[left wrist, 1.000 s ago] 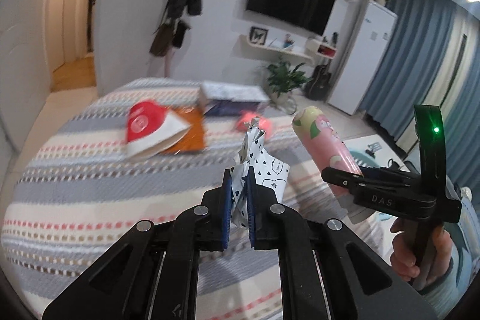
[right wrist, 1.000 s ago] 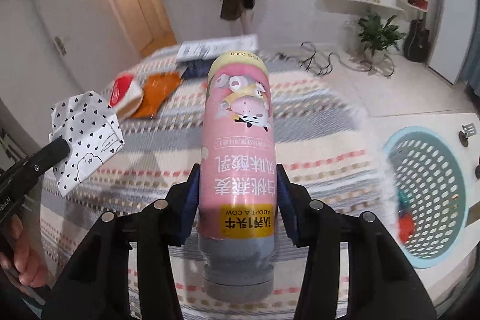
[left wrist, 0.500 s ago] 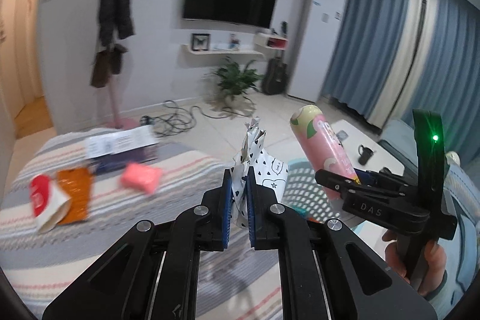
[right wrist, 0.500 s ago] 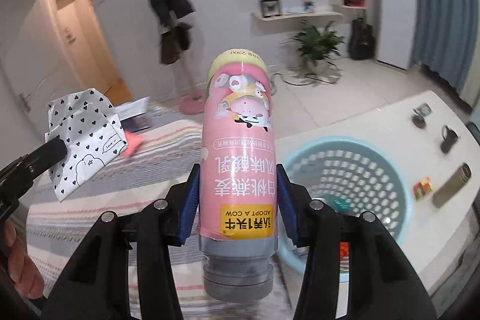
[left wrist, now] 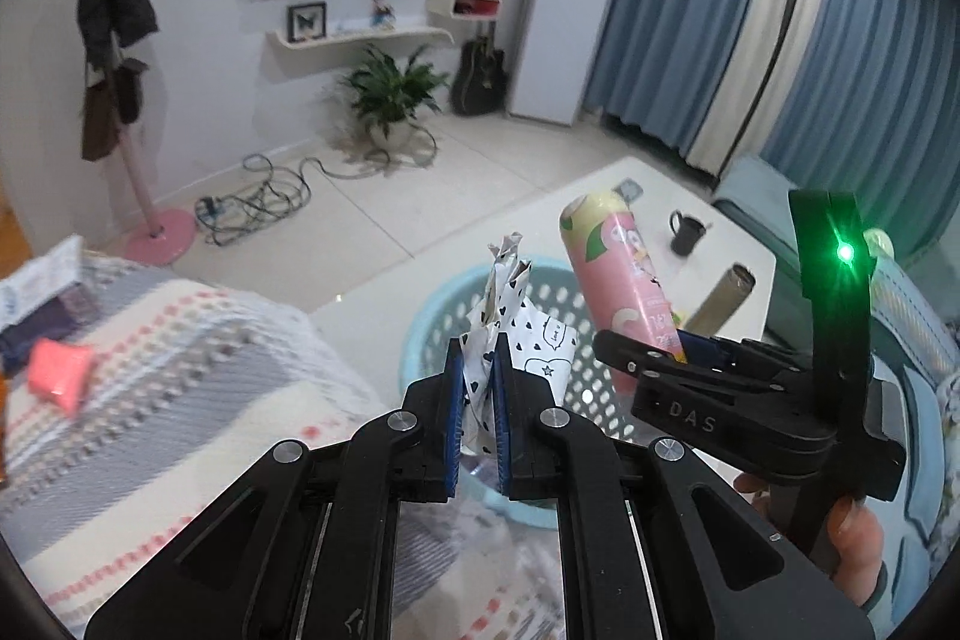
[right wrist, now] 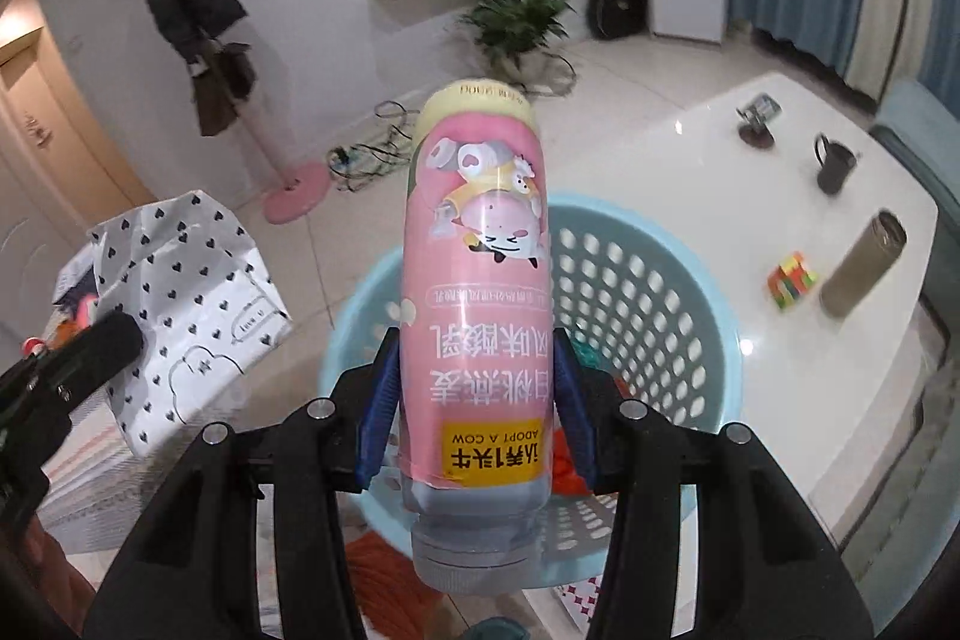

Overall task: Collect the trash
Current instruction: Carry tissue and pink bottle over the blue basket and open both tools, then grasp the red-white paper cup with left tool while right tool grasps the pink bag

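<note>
My left gripper (left wrist: 478, 400) is shut on a crumpled white paper bag with black hearts (left wrist: 510, 304); the bag also shows in the right wrist view (right wrist: 192, 304). My right gripper (right wrist: 474, 400) is shut on a pink drink bottle (right wrist: 477, 274), held cap end toward the camera; the bottle shows in the left wrist view too (left wrist: 618, 274). Both items hang above a light blue perforated basket (right wrist: 648, 292), which sits on the floor just ahead (left wrist: 432, 334). Some trash lies in the basket's bottom.
A striped bed (left wrist: 150, 388) with a pink item (left wrist: 60, 376) lies to the left. A white table (right wrist: 780, 196) behind the basket carries a black mug (right wrist: 834, 166), a grey flask (right wrist: 864, 262) and a puzzle cube (right wrist: 791, 280). A coat stand (left wrist: 162, 226) and a plant (left wrist: 390, 94) stand farther off.
Both grippers swung right, away from the bed, with the bag and bottle still held. The basket moved from the right edge to directly ahead and beneath them.
</note>
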